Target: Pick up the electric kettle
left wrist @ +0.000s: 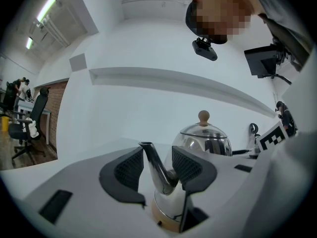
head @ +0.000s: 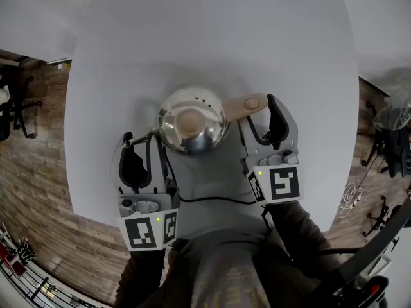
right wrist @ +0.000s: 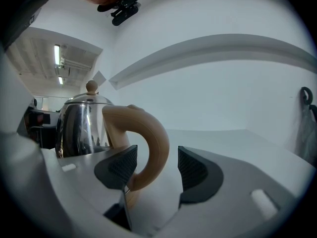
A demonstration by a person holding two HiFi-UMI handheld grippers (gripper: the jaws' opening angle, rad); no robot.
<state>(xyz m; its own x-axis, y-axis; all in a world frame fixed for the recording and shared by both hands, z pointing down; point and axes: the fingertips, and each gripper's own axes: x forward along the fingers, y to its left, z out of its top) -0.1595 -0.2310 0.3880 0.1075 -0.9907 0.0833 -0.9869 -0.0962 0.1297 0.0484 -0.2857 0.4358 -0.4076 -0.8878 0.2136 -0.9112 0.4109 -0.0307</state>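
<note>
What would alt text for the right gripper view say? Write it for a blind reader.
The right tool holds its dark jaws apart around the tan curved handle of a shiny steel kettle, not yet closed on it. The kettle stands at left on a white table.

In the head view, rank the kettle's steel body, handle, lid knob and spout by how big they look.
1. steel body
2. handle
3. lid knob, only a little smaller than the handle
4. spout, a thin sliver
</note>
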